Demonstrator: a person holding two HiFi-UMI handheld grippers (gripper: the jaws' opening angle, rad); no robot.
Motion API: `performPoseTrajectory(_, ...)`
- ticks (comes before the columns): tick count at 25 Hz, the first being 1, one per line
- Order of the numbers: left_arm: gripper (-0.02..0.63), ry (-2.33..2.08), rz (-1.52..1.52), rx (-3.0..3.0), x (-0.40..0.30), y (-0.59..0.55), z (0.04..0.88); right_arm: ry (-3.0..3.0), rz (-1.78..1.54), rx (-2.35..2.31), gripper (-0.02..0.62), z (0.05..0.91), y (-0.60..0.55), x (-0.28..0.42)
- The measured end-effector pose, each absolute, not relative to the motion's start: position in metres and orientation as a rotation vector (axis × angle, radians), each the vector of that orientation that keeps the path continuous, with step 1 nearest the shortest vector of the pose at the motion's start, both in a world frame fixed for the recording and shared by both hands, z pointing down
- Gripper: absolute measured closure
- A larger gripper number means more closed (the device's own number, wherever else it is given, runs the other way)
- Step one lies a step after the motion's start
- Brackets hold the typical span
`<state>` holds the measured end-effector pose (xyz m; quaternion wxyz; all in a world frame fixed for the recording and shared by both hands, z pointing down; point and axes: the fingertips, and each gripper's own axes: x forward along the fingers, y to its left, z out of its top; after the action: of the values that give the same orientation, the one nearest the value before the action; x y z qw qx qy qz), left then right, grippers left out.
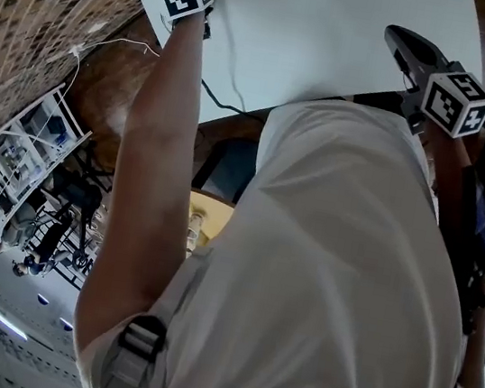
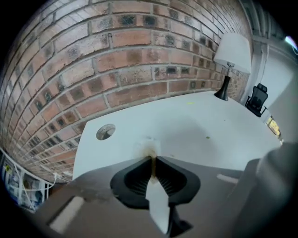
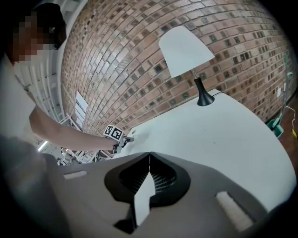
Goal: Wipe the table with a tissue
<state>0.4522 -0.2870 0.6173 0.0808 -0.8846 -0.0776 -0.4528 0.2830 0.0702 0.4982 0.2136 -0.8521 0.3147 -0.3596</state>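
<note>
Left gripper view shows the left gripper (image 2: 152, 161) with its jaws clamped on a small wad of tissue (image 2: 148, 148), yellow-brown at the pinch, tip-down on the white table (image 2: 205, 132) near the corner with the round cable hole (image 2: 105, 132); the wad seems to touch the top, though the blur leaves that unsure. The wiping step looks to be in hand. The right gripper (image 3: 149, 157) has its jaws together on nothing and hangs by the table's near edge, idle; the lamp (image 3: 186, 51) stands at the far end. The next move, as I judge it, calls for dragging the tissue across the open surface with steady downward pressure and a firm pinch, so the wad does not slip free.
</note>
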Motion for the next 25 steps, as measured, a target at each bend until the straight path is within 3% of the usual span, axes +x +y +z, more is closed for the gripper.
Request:
performPoseTrajectory(13, 0.566, -0.572, -1.313, -2.464, 0.424, -0.217, 0.623, 0.905, -0.980, -2.350, 0.588, 0.500, 0.071, 0.286)
performPoseTrajectory(20, 0.566, -0.744, -1.435, -2.471, 0.396, -0.195, 0.623, 0.903, -0.939, -2.352, 0.588, 0.497, 0.070, 0.296)
performPoseTrajectory(25, 0.565, -0.822, -1.319, -2.514, 0.396, -0.192, 0.612, 0.882, -0.917, -2.355, 0.588, 0.498, 0.075, 0.303)
